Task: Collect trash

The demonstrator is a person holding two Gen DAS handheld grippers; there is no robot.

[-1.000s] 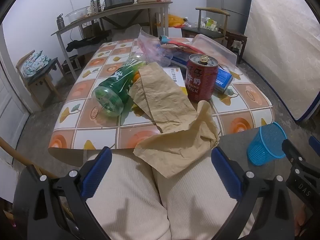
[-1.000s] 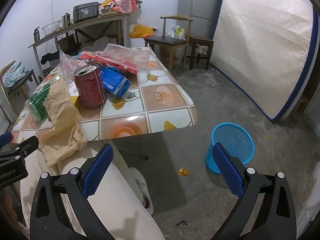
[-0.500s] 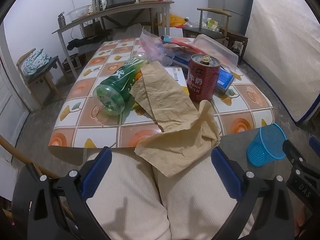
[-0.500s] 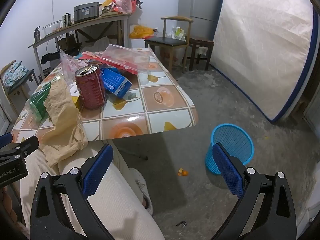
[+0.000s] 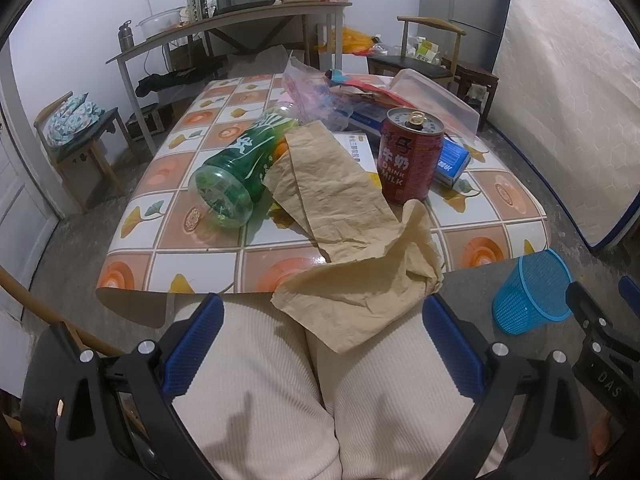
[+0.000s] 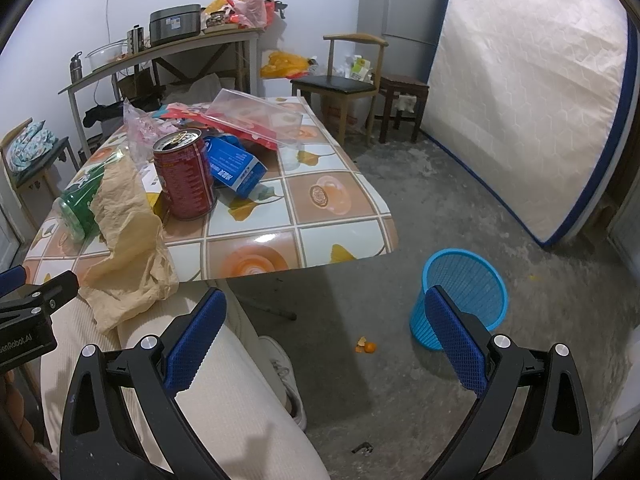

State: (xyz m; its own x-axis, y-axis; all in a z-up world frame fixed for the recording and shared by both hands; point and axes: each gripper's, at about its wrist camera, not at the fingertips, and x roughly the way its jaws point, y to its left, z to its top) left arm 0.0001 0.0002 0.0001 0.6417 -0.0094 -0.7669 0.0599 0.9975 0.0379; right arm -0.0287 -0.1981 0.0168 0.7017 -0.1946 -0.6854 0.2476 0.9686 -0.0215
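Both the left gripper (image 5: 320, 336) and right gripper (image 6: 326, 334) hover with fingers wide and empty, since the paper (image 5: 352, 240), can (image 5: 410, 160) and bottle (image 5: 240, 168) lie on the bench (image 5: 492, 208), uncollected.

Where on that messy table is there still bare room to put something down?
The table's corner nearest the blue basket, right of the red can, and the strip left of the green bottle are bare. The middle is crowded.
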